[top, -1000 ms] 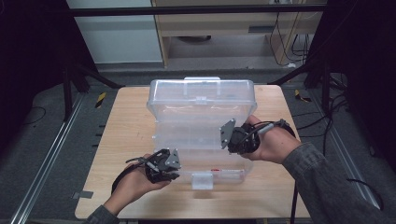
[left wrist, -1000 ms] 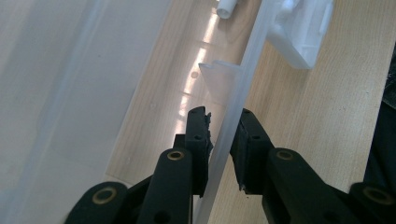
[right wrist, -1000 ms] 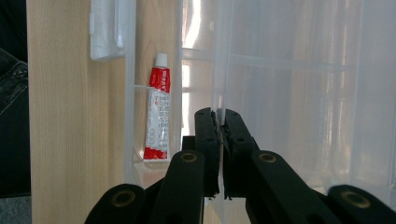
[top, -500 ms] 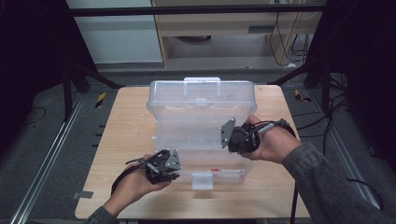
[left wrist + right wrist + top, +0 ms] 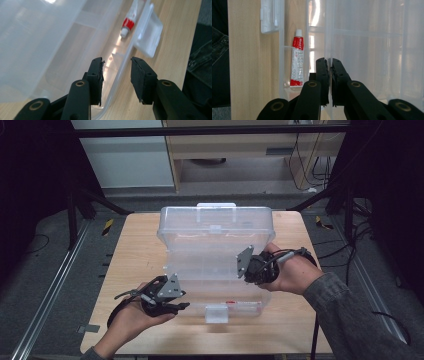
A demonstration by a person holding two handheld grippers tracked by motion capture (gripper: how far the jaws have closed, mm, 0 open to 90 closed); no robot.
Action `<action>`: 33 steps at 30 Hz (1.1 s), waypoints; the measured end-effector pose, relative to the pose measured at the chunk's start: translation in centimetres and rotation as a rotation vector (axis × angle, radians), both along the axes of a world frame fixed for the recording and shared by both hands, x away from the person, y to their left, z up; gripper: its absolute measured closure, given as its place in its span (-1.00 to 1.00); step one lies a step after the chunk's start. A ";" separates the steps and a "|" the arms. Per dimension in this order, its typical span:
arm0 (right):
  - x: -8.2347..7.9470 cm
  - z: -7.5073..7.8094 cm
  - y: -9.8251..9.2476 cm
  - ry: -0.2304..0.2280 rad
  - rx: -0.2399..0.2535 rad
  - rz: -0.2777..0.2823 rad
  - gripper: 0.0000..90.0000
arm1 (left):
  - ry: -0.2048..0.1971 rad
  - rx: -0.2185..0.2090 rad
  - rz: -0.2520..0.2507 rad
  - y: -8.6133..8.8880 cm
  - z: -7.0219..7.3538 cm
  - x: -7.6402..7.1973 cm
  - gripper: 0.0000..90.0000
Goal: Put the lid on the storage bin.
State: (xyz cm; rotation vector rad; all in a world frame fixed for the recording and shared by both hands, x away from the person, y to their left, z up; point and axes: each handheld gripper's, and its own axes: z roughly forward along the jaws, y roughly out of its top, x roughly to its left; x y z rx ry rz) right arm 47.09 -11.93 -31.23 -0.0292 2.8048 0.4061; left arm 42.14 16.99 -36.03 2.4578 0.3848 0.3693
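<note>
**Lid pinched on the right, near rim straddled on the left**

A clear plastic compartment box (image 5: 216, 255) lies on the light wooden table (image 5: 132, 265), its long axis running left to right, its hinged clear lid (image 5: 215, 227) partly raised toward the far side and its white latch tab (image 5: 216, 313) on the near edge. Inside the near compartment a small red-and-white tube (image 5: 297, 61) lies along the near wall, cap toward the latch.

The right gripper (image 5: 328, 82) has its jaws pressed together on a thin clear edge, which I take to be the lid's right-hand rim; in the high view it sits at the box's right side, about halfway back. The left gripper (image 5: 115, 80) has its jaws spread, one pad inside the tray and one outside, straddling the near wall at the box's near-left corner without clamping it.

The tube lies right of the left gripper, along that same near wall, so the left hand (image 5: 131, 317) is the nearer one. Reaching it would likely mean sliding rightward along the wall while the right holds the lid up.
</note>
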 end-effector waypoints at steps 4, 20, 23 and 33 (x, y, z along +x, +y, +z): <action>0.0 0.0 0.0 -0.002 0.003 -0.003 0.90 | -0.013 -0.081 0.037 1.1 1.5 0.2 0.39; 0.0 -0.1 -0.1 -0.002 0.009 -0.005 0.89 | 0.048 -0.345 0.215 6.5 5.6 4.9 0.89; -0.1 -0.1 -0.1 -0.001 0.010 -0.004 0.89 | 0.052 -0.360 0.231 6.5 5.8 5.8 0.92; -0.2 -0.2 -0.1 0.005 0.009 0.000 0.89 | 0.047 -0.369 0.264 6.0 6.4 7.1 0.99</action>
